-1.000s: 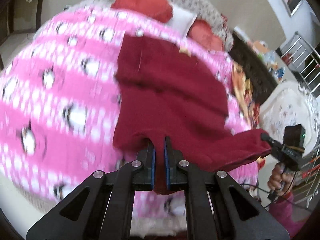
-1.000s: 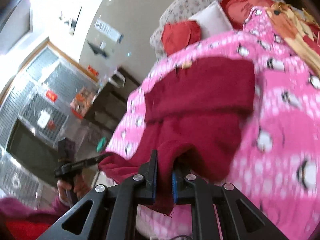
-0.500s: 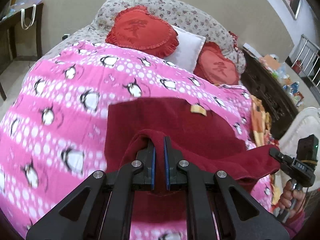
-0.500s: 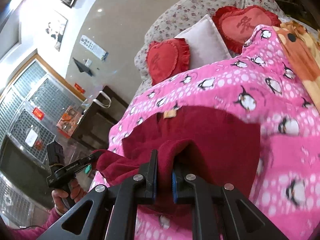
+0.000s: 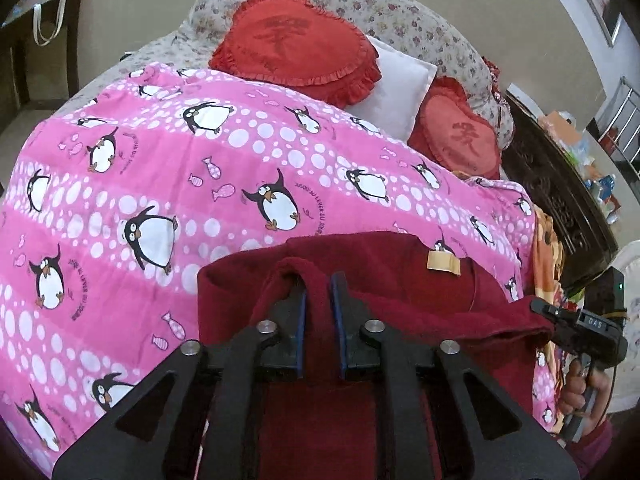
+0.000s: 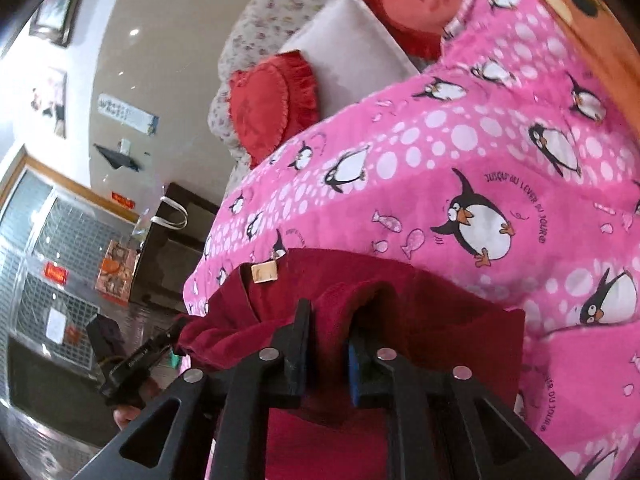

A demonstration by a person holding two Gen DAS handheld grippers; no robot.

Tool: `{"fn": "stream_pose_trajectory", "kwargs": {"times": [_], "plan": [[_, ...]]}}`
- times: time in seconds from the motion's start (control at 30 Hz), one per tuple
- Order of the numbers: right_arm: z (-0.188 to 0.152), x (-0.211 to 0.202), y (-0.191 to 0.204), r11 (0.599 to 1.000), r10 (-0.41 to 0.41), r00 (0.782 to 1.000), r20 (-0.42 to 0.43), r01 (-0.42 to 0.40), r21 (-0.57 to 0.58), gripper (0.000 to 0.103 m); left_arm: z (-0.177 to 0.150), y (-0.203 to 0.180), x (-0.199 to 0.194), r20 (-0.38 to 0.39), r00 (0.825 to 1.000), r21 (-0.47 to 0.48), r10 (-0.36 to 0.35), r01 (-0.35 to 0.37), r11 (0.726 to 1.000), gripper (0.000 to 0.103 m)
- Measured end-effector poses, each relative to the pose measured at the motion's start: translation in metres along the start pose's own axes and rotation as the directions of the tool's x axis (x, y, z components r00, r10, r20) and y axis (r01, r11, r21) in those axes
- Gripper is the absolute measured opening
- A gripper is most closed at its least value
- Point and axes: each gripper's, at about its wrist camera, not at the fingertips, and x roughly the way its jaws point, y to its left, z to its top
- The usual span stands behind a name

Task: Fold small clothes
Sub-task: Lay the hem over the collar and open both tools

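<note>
While lying on pink penguin-print blanket: dark red fleece garment.
Left gripper: just loosening, fleece between jaws.
Right gripper: likewise.

the dark red garment runs off the lower edge, its shape unclear.

My left view is sharp and evenly lit; my right view is softly blurred. Ceiling lights glare on the wall. Fisheye bending, dark corners.

Dark red garment, pink penguin-print blanket, red heart cushions
</note>
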Motion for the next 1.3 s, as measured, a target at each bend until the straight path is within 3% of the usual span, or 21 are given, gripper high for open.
{"fn": "stream_pose_trajectory", "kwargs": {"times": [0.03, 0.1, 0.13, 0.17, 0.23, 0.33, 0.53, 0.63, 0.73, 0.83, 0.97, 1.07, 1.3], "plan": [[0.003, -0.003, 0.001, 1.0, -0.001, 1.0, -0.006, 0.001, 0.008, 0.017, 0.001, -0.001, -0.002, -0.006, 1.0, 0.006, -0.006, 0.006, 1.0, 0.022], [0.004, -0.019, 0.004, 1.0, -0.019, 0.999, 0.046, 0.019, 0.0, 0.032, 0.002, -0.003, -0.01, 0.01, 1.0, 0.021, -0.009, 0.009, 1.0, 0.046], [0.006, -0.032, 0.003, 1.0, -0.017, 0.996, 0.091, 0.017, 0.004, 0.037, 0.002, -0.003, -0.017, 0.042, 0.999, 0.029, 0.01, -0.011, 1.0, 0.067], [0.007, -0.046, 0.002, 1.0, -0.008, 0.99, 0.138, 0.006, 0.018, 0.043, 0.002, -0.003, -0.023, 0.069, 0.997, 0.031, 0.022, -0.024, 0.999, 0.072], [0.004, -0.062, 0.007, 1.0, 0.007, 0.985, 0.172, -0.006, -0.009, 0.043, 0.001, -0.002, -0.031, 0.096, 0.995, 0.034, 0.02, -0.023, 0.999, 0.072], [-0.01, -0.067, 0.03, 0.99, -0.007, 0.988, 0.154, 0.028, -0.137, 0.043, -0.003, -0.009, -0.031, 0.088, 0.996, 0.059, 0.007, -0.013, 0.998, 0.072], [-0.027, -0.025, 0.065, 0.945, -0.075, 0.993, 0.092, 0.1, -0.313, 0.043, -0.011, -0.024, 0.009, 0.034, 0.996, 0.093, 0.088, -0.091, 0.991, 0.072], [-0.021, 0.007, 0.054, 0.935, -0.156, 0.984, 0.081, 0.174, -0.308, 0.042, -0.011, -0.014, 0.035, -0.01, 0.99, 0.06, 0.139, -0.138, 0.989, 0.072], [-0.006, 0.028, 0.024, 0.948, -0.218, 0.971, 0.096, 0.234, -0.214, 0.042, -0.007, 0.005, 0.056, -0.056, 0.986, 0.0, 0.157, -0.158, 0.987, 0.072], [0.001, 0.041, 0.0, 0.968, -0.189, 0.979, 0.071, 0.198, -0.156, 0.039, -0.004, 0.022, 0.068, -0.087, 0.988, -0.066, 0.128, -0.134, 0.989, 0.072], [-0.009, 0.024, 0.012, 0.952, -0.213, 0.974, 0.077, 0.224, -0.208, 0.039, -0.008, 0.017, 0.051, -0.062, 0.989, -0.053, 0.132, -0.135, 0.989, 0.072], [-0.029, -0.008, 0.015, 0.958, -0.184, 0.98, 0.073, 0.195, -0.21, 0.04, -0.017, 0.009, 0.026, -0.034, 0.993, -0.009, 0.113, -0.114, 0.993, 0.072], [-0.112, -0.062, 0.011, 0.953, -0.189, 0.982, 0.024, 0.189, -0.236, 0.04, -0.063, 0.009, -0.024, -0.033, 0.998, 0.039, 0.057, -0.056, 0.998, 0.072]]}}
